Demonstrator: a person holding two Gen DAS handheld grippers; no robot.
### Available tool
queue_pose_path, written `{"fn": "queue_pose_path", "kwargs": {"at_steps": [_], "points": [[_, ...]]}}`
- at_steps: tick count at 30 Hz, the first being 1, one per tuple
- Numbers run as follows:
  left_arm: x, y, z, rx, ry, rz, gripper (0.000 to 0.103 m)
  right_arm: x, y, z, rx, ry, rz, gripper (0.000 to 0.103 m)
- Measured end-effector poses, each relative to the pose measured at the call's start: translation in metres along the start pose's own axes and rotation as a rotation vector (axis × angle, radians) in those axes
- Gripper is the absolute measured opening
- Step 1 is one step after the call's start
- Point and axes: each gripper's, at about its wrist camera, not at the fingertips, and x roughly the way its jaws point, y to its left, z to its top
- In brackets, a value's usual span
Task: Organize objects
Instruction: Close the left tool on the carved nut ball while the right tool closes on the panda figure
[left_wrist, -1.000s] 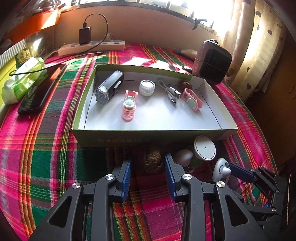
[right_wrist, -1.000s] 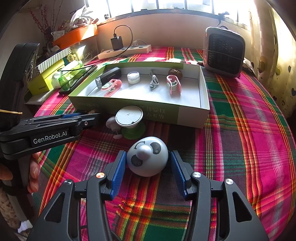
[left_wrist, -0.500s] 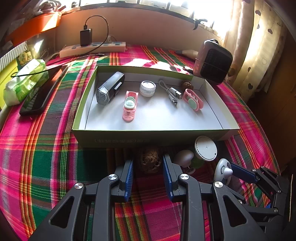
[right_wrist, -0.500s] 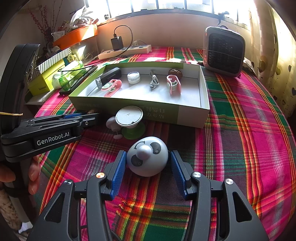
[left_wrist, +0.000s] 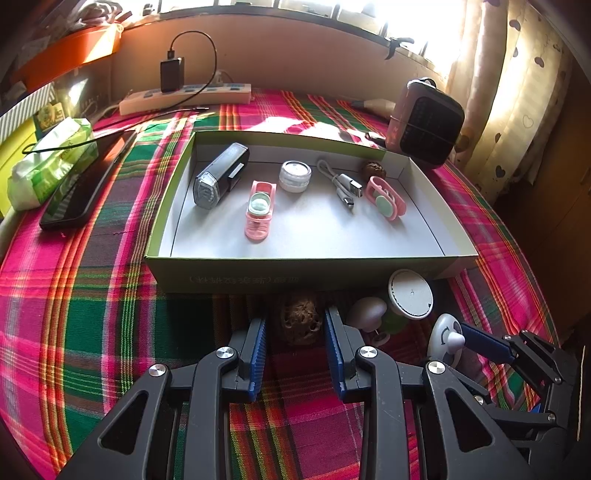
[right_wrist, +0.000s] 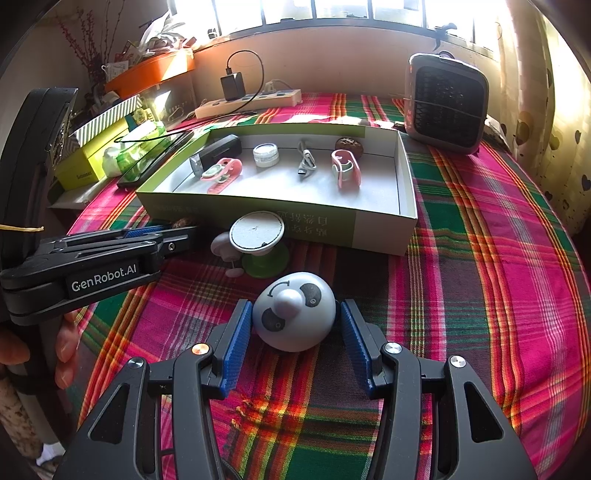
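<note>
**Both grippers bracketing loose items in front of the box**

The left gripper (left_wrist: 295, 341) is straddling the brown wrinkled walnut-like nut (left_wrist: 298, 320) lying on the plaid cloth against the shallow green cardboard box (left_wrist: 295, 275); whether its pads are pressing it, I cannot tell. The right gripper (right_wrist: 293, 334) is flanking the white dome-shaped panda toy (right_wrist: 295, 315), pads apart from it. Judgement: pick-up step; next, a firm close, then a lift over the box wall.

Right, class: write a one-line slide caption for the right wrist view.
Right gripper straddles a white panda-faced dome on the plaid cloth, before the half-filled tray.
</note>
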Motion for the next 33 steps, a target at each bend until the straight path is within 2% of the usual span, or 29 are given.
{"fn": "queue_pose_path", "kwargs": {"at_steps": [16, 24, 33], "points": [[-0.013, -0.002, 0.000, 0.008, -0.025, -0.005, 0.027, -0.008, -0.003, 0.004, 0.001, -0.027, -0.003, 0.050], [-0.026, -0.005, 0.004, 0.023, -0.050, -0.020, 0.027, -0.021, -0.008, 0.016, -0.001, -0.070, -0.009, 0.050], [-0.034, 0.003, 0.018, 0.011, -0.081, -0.002, 0.027, -0.026, -0.006, 0.039, -0.037, -0.105, -0.015, 0.050]]}}
